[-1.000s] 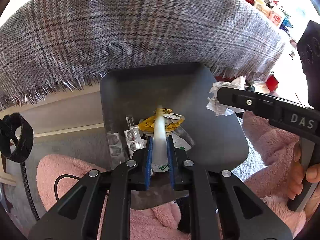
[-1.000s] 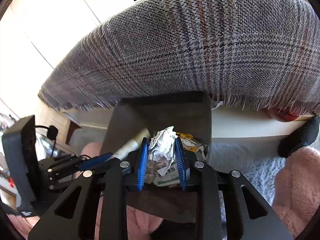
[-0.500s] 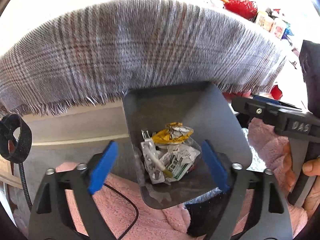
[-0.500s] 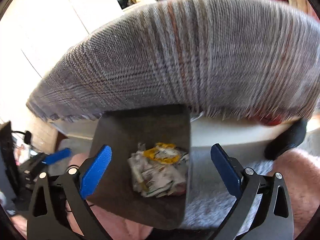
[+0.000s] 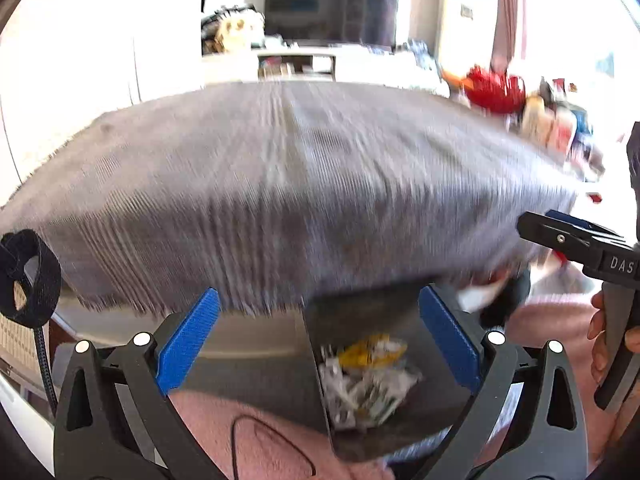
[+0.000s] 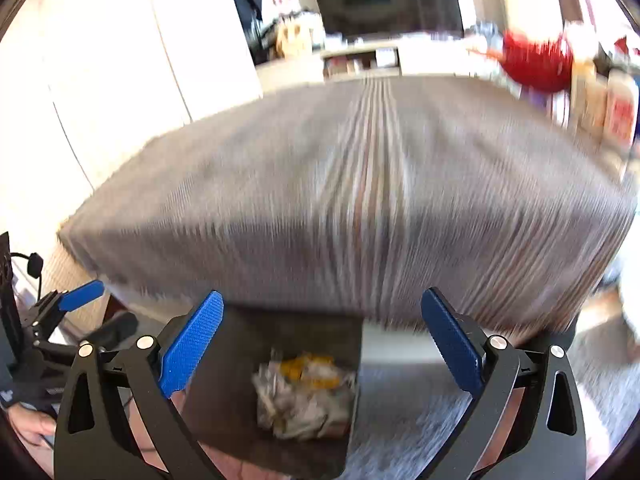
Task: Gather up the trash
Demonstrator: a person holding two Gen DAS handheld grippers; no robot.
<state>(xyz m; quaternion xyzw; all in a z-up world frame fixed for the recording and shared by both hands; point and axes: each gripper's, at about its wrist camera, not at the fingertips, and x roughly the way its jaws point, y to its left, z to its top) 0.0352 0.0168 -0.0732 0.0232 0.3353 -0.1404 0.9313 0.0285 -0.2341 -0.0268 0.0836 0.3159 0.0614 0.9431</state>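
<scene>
The left claw [image 5: 320, 344] and the right claw [image 6: 322, 342] both stand wide apart and empty; a second ago each was clamped on a scrap over the dark tray [image 6: 248, 344]. That trash [image 6: 306, 396] now lies heaped in the tray below the plaid-covered surface [image 6: 360, 200]. Both views have risen and blurred, so this drop looks finished, and the surface appears free of further scraps.
</scene>
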